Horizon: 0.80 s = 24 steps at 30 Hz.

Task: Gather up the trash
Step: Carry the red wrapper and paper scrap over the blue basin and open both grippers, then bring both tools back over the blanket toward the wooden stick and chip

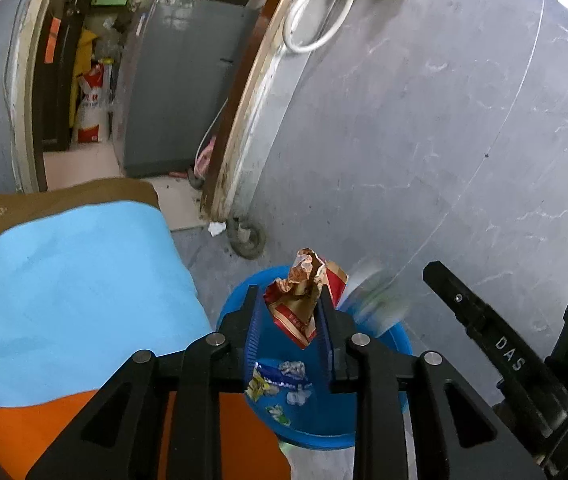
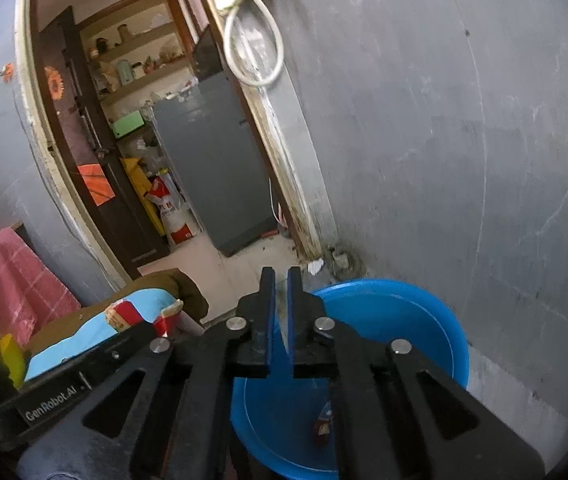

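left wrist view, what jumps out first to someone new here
The left tool is shut on a crumpled red and gold foil wrapper, held above the round blue plastic tub that already holds blue and white wrapper scraps. To the left lies a light blue cloth over an orange one.

It was a lived-in home: a grey refrigerator stood beyond a worn wooden doorframe, with cluttered wall shelves and scuffed grey walls.
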Each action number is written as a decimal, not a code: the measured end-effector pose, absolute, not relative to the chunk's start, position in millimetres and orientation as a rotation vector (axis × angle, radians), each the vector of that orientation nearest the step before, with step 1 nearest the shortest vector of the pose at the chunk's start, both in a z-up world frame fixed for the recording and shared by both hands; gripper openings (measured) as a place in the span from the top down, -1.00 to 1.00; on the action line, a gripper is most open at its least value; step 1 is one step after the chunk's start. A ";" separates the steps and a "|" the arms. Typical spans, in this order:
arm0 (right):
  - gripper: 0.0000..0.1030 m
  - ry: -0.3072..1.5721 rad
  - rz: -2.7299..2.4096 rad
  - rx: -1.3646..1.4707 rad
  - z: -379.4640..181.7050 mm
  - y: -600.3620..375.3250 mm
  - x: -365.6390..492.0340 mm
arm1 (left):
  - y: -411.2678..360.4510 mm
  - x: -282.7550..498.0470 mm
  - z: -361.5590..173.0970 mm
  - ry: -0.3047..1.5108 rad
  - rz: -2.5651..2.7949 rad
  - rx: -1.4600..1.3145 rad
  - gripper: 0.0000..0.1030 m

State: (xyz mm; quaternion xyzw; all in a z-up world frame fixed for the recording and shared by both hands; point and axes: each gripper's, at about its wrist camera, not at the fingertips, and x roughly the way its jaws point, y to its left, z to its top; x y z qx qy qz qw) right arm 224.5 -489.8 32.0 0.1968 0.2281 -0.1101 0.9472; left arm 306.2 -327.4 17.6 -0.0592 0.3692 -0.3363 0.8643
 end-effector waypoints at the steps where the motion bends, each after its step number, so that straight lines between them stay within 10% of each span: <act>1: 0.19 0.467 -0.224 0.411 30.7 -491.5 224.1 | -328.4 306.8 14.5 0.782 -0.702 -0.119 0.43; 24: -0.57 0.364 -0.199 0.327 48.8 -464.1 224.3 | -251.3 303.7 44.2 0.635 -0.521 -0.215 -0.32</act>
